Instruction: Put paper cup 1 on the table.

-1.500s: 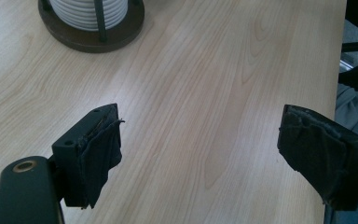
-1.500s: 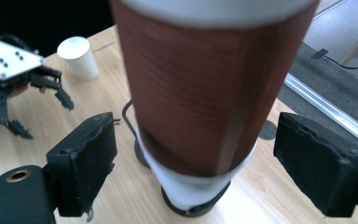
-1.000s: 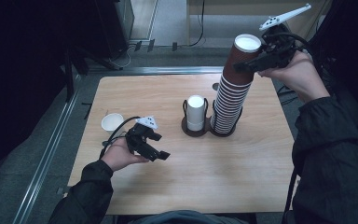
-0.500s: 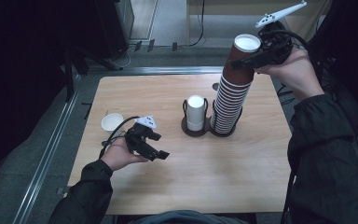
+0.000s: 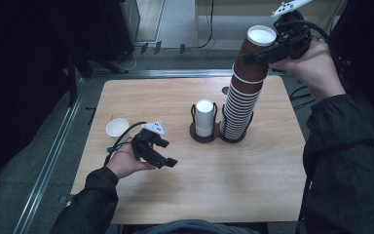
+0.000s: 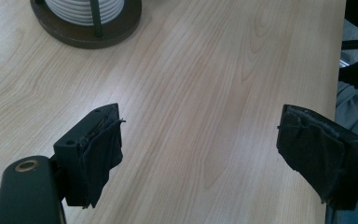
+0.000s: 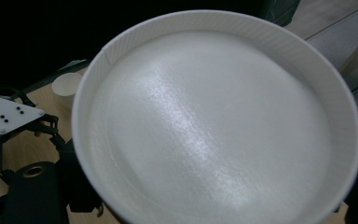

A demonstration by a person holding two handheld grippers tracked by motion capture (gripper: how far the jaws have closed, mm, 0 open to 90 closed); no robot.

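**Tongs Status and Handling of the Top Cup**

Left gripper (image 5: pixel 169 161): spread and empty, held low over the table (image 5: pixel 253 190) at its left side. Beside it, toward the far left edge, a loose white cup (image 5: pixel 117 127), upright, apart from the jaws.

Centre: a dark holder (image 5: pixel 203 137) with a short white stack of cups, and just right of it the tall brown stack (image 5: pixel 238 109), upright in its own ring.

Right gripper (image 5: pixel 254 56): raised at the head of the tall stack, just been closing, now pinching the top cup (image 5: pixel 259 48) on its side wall below the rim. Cup mouth up, white inside.

Handling, as judged:
- Treat as very light thin paper, easily dented.
- Take hold across the wall just under the rolled rim, the stiffest part.
- Press lightly, since excess force ovals the mouth.
- Expect the nested cups to cling, so lift straight along the stack axis.
- Avoid side pull, which could tip the tall stack.
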